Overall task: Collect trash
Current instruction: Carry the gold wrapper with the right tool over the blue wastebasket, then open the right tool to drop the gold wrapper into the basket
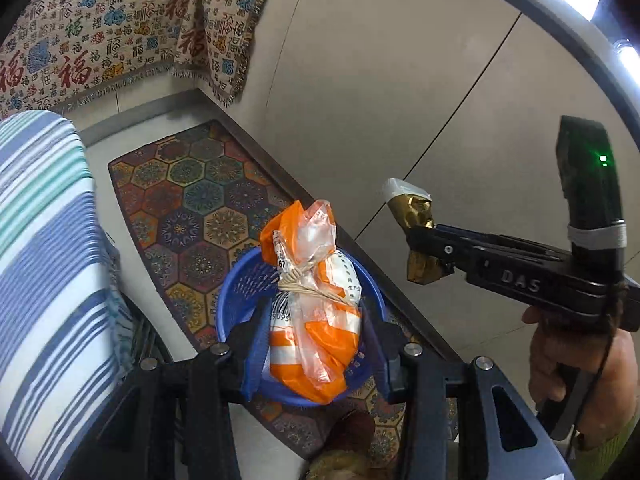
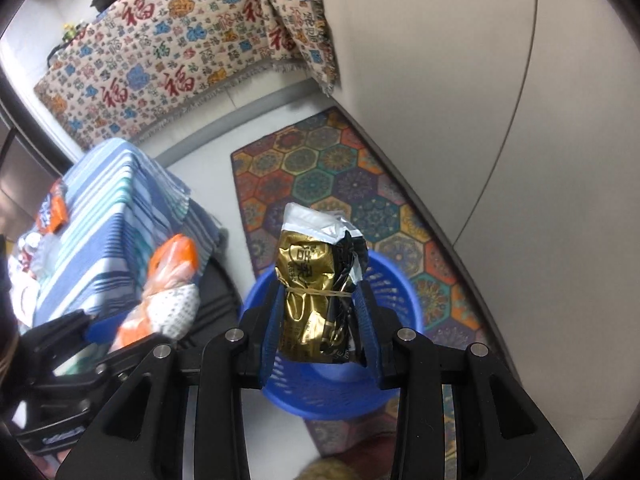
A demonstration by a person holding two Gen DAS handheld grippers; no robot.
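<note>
Left wrist view: both grippers hang above the blue basket (image 1: 236, 300), left gripper (image 1: 312, 344) clamped on the upright orange-and-white bag (image 1: 312, 320), right gripper (image 1: 420, 248) on the gold packet (image 1: 416, 208).

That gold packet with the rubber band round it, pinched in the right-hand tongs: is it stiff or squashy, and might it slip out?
The gold packet looks crumpled and creased, so probably soft and light. Its glossy foil could be slippery, though the rubber band and the right gripper pinching both sides likely steady it. Released over the blue basket, it would probably just flop in.
</note>
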